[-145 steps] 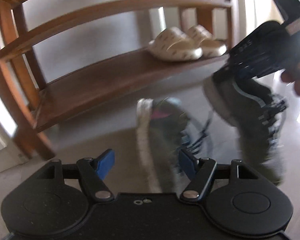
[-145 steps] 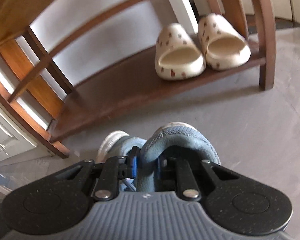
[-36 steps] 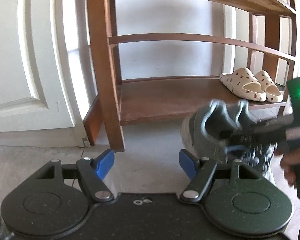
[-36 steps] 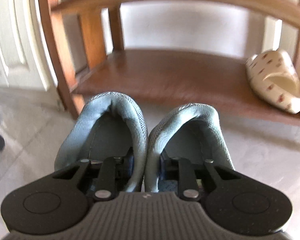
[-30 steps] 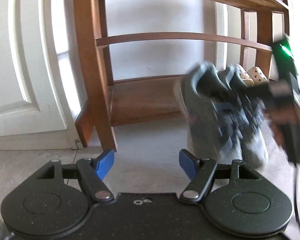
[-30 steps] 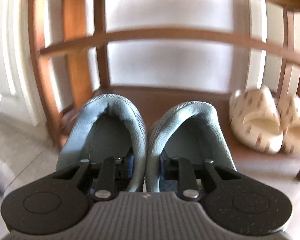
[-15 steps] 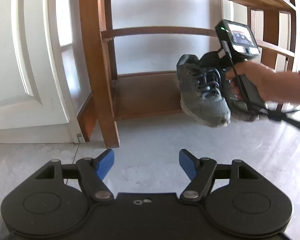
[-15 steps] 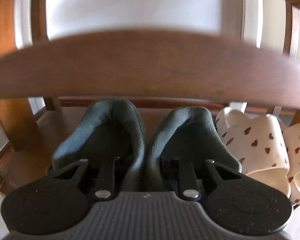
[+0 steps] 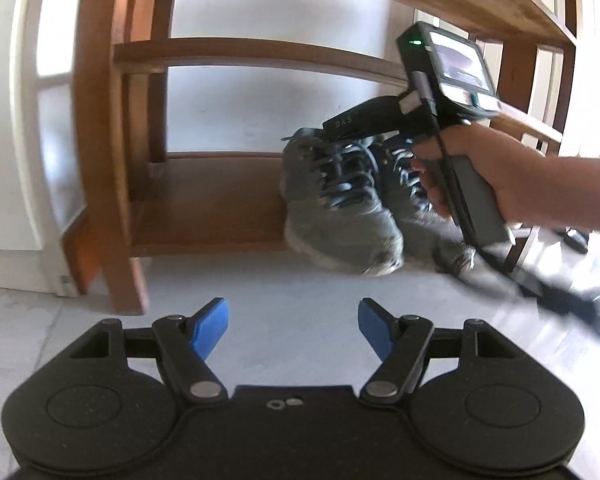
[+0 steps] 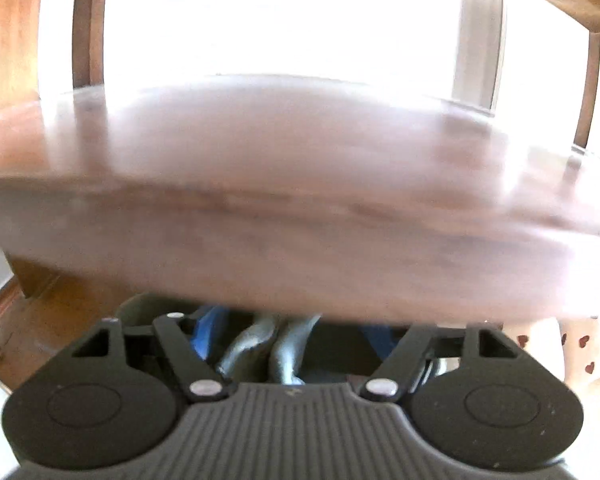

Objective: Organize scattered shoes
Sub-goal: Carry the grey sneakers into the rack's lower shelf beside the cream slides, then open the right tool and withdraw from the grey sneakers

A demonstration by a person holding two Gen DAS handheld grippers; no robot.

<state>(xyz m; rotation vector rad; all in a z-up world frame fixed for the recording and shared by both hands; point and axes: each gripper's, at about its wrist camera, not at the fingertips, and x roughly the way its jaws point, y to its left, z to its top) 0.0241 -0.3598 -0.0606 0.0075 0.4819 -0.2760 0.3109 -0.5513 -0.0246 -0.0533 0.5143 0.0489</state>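
Observation:
A pair of grey sneakers (image 9: 340,208) rests on the bottom shelf (image 9: 204,208) of the wooden shoe rack, toes overhanging its front edge. My right gripper (image 9: 356,124) reaches over them from the right. In the right wrist view its jaws stand wide apart around the two heel collars (image 10: 272,344), with the right gripper (image 10: 292,340) open and the blue pads clear of the fabric. My left gripper (image 9: 294,320) is open and empty, low over the floor in front of the rack.
The middle shelf board (image 10: 300,208) fills the right wrist view just above the gripper. Cream slippers with red hearts (image 10: 580,356) sit to the right on the bottom shelf. The rack's left post (image 9: 104,160) and a white door (image 9: 8,120) stand at left.
The right gripper carried the sneakers onto the bottom shelf, set them down, and its jaws opened off the heels. The left gripper stayed open and hardly moved.

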